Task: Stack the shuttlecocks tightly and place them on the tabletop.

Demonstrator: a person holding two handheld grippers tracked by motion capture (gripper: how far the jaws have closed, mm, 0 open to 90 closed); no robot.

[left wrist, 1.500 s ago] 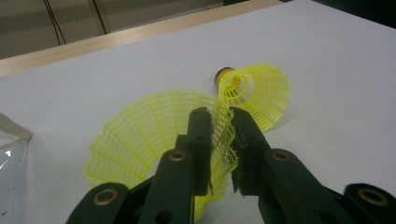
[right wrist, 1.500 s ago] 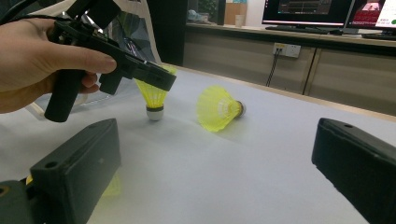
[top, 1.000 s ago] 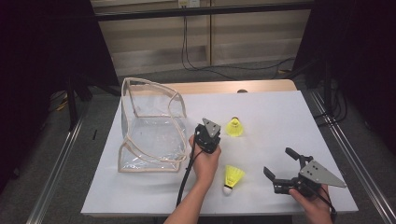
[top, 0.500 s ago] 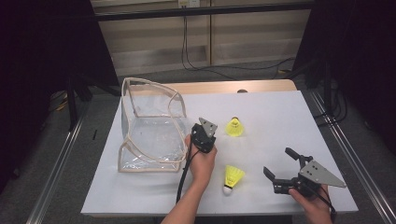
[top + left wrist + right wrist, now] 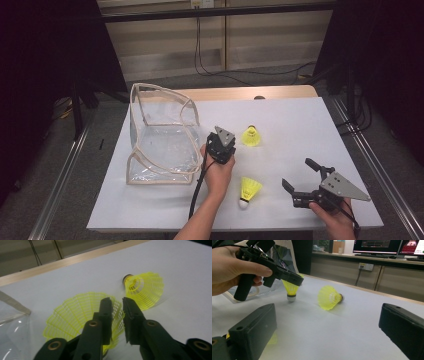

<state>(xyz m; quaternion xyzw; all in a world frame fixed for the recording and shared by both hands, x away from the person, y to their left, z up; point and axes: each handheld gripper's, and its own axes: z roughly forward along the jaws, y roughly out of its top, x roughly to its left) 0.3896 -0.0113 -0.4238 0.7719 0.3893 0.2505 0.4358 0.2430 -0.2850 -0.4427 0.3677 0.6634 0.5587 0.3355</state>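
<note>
**Three shuttlecocks, one in our left jaws**

We had the left gripper just easing its jaws apart, an upright shuttlecock's skirt edge between them, beside the clear bag. Our right gripper sat wide open, a fallen shuttlecock just beside it.

The left gripper sat at the centre of the high view, held in the left hand, the forearm rising from the bottom edge. Its jaws had just been opening and stood narrowly parted. The right gripper lay at lower right in the right hand, jaws spread wide, pointing toward frame left.
</note>
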